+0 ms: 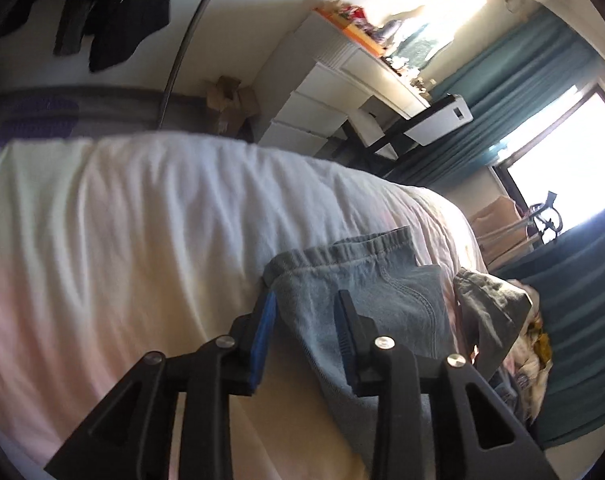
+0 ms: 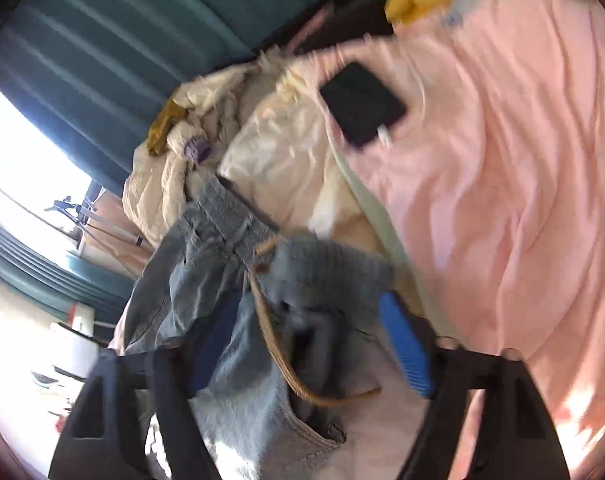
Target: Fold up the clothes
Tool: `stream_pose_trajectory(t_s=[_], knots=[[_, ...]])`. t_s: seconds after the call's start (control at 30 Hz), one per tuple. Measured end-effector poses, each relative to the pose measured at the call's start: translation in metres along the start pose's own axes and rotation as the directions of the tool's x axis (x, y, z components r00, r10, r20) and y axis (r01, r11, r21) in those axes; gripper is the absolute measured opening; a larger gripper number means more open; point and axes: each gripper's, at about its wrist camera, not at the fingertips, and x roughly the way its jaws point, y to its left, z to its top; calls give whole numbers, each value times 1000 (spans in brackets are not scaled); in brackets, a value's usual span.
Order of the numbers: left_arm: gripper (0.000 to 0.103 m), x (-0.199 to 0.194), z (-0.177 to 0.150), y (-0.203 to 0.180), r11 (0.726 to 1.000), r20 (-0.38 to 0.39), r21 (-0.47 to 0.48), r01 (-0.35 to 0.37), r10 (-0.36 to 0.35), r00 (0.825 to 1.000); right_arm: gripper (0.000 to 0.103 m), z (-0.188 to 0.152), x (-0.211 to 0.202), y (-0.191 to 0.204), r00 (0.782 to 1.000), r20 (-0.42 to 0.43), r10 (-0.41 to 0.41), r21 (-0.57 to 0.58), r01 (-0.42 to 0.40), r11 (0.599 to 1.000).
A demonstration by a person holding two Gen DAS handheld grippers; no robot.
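Lying on the bed [image 1: 122, 208], the denim shorts [image 1: 366, 296] show their elastic waistband [image 1: 342, 250] at about 12 o'clock in the left wrist view, long axis running from there down toward 6 o'clock past the fingers. No brand, label or readable writing anywhere (stitched pocket seam only).

Left gripper [image 1: 307, 306]: jaws parted, blue pads either side of the denim edge; fabric sits between them, whether the pads touch it I cannot tell.

Right wrist view: same shorts [image 2: 230, 280], waistband tilted from 10 o'clock to 3 o'clock, tan drawstring [image 2: 274, 344] trailing down to 5 o'clock. Right gripper [image 2: 302, 336] spread wide, bunched denim filling the gap; left finger mostly hidden behind cloth, right blue pad [image 2: 406, 352] bare, so released (no pinch seen).

Crumpled cream bedding [image 2: 262, 148] lies at 11 o'clock of the shorts, a black phone [image 2: 362, 104] with a white plug on the pink sheet [image 2: 522, 160] at 1 o'clock. Olive garment [image 1: 490, 312] just beside the shorts at 3 o'clock in the left view. Teal curtains [image 1: 522, 100] at 2 o'clock.
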Motion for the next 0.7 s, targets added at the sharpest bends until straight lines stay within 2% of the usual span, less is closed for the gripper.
stream_pose_trajectory(t_s=[0.07,0.17,0.27,0.43,0.6,0.7], knots=[[52,-5,9,-19,993,19,118,-16,13,1000,80,-2,-12,15,997,76,-6,-73,11,997],[52,7,21,-50,970,4,244,2,-3,1000,80,-16,-22,35,992,130,-1,-197,27,980],[52,39,30,-77,953,-59,301,40,-24,998,80,-30,-23,60,989,146,-7,-313,52,948],[52,107,43,-118,927,-121,373,41,5,993,80,-58,-11,90,994,112,-21,-453,70,889],[52,162,52,-138,898,-154,441,-5,81,985,80,-84,16,109,997,64,-47,-535,74,841],[52,187,52,-140,878,-174,476,-57,158,972,80,-92,34,119,998,41,-45,-564,60,823]])
